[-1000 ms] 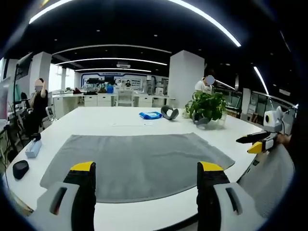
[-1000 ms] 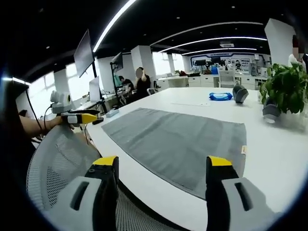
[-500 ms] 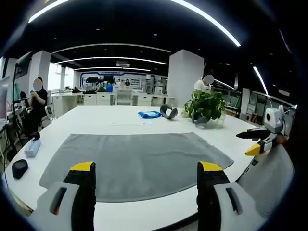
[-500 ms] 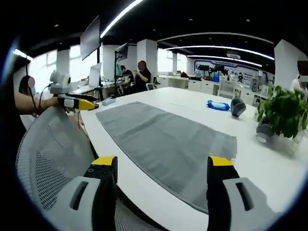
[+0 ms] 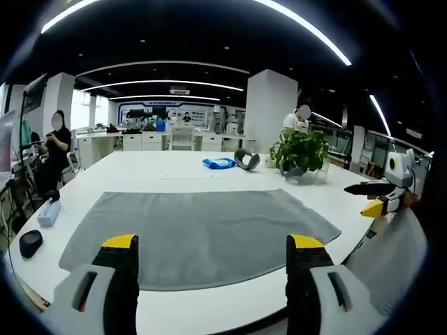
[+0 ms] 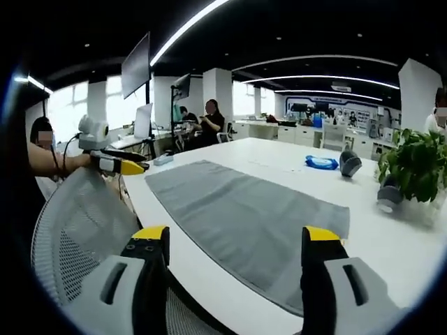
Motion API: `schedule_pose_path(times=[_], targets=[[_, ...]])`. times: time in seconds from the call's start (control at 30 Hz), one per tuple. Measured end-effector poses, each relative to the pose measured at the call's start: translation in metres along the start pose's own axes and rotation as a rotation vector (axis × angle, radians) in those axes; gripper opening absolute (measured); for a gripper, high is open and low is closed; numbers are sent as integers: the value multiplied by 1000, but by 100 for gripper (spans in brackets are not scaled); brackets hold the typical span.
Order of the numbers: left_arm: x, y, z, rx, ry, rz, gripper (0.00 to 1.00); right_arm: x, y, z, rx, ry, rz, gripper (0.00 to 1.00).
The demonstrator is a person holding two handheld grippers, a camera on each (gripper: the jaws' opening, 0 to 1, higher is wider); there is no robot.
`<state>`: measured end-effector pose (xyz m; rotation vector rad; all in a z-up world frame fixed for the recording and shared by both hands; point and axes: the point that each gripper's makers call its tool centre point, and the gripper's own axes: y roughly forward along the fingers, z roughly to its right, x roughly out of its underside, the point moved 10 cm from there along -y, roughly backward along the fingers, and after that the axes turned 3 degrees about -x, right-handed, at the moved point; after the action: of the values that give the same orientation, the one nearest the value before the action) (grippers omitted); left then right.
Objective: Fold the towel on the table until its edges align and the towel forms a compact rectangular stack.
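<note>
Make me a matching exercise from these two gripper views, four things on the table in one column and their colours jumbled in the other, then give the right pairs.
Things:
1. towel
2. potted plant
3. packet at the far side of the table
4. computer mouse near the table edge

Colours:
A. blue
B. black
C. grey
D. green

Pairs: 1-C, 2-D, 3-A, 4-B

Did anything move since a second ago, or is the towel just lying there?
Nothing was grabbed or let go. The right gripper swung its view a bit, so more of the mesh chair shows. The grey towel still lies flat and unfolded on the white table, and the left gripper stays open, hovering at the table's near edge.
</note>
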<state>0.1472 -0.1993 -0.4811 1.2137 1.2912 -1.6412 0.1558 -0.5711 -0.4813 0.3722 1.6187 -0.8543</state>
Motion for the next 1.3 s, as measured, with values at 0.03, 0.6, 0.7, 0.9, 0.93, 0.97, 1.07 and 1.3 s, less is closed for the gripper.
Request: schedule_pose_path(times=[0.03,0.6,0.7,0.9,0.93,0.97,1.07,1.3], targets=[[0,0,0,1,0,-1,89,-1,0,2,1,3,2,77],[-158,19,32,106,394,167,75,11,-53,116,128,93,-102,42],[-181,44,67,179,584,141,62,18,-50,126,45,104,-178,19],[-175,90,173,527,624,38,21,45,-32,135,-1,104,-364,11],[-172,92,179,551,627,33,21,48,-30,135,-3,105,-378,9],[-156,103,198,610,670,-10,20,59,-23,137,-21,106,-450,8],[-115,127,230,671,761,-87,20,72,-14,136,-47,150,-490,10],[-13,158,268,745,787,-268,20,91,-4,135,-52,238,-585,6]])
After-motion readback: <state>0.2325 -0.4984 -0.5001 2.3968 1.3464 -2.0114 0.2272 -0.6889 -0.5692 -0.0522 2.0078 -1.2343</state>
